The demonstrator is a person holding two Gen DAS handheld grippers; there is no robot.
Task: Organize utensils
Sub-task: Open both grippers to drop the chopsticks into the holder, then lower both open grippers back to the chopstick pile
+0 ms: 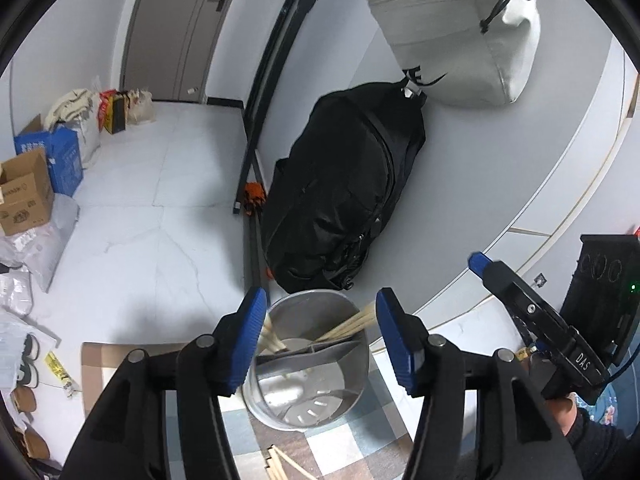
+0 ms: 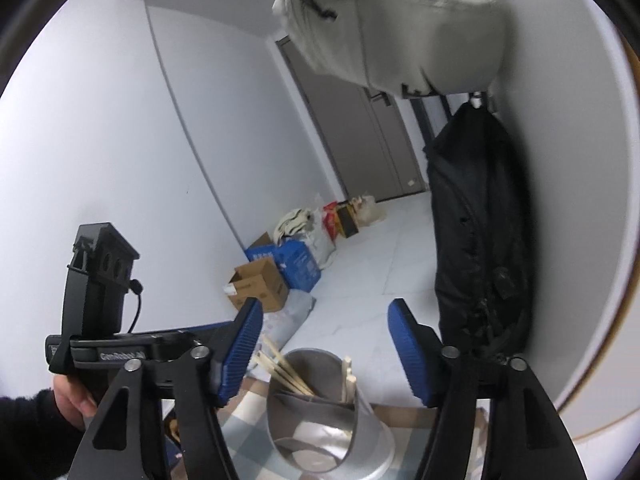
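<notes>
Chopsticks [image 1: 276, 340] stand in two bundles inside the metal holder [image 1: 308, 364], which sits on the checked mat [image 1: 352, 440] in front of you, at about six o'clock in both wrist views. Going left to right in the left wrist view: one bundle leans against the holder's rim at nine o'clock, just beside your left gripper's [image 1: 320, 340] left pad; a divider [image 1: 316, 352] crosses the middle; the second bundle [image 1: 352, 326] leans out toward two o'clock, its tips close to the right pad. A few loose sticks [image 1: 286, 466] lie on the mat at six o'clock, below the holder, long axes running from eleven to five.

Your left gripper's jaws stand apart, straddling the holder's mouth and clamping nothing; whether the left pad brushes the near bundle is hard to tell. Your right gripper [image 2: 324, 348] is also apart and empty, the holder [image 2: 320, 408] below and between its pads, sticks [image 2: 288, 372] fanning to ten o'clock.

Judging by the layout, the loose sticks are what remains. They lie nearest your left gripper, just under it, so you would likely pull back and tip down, turning the jaws across their long axis.
</notes>
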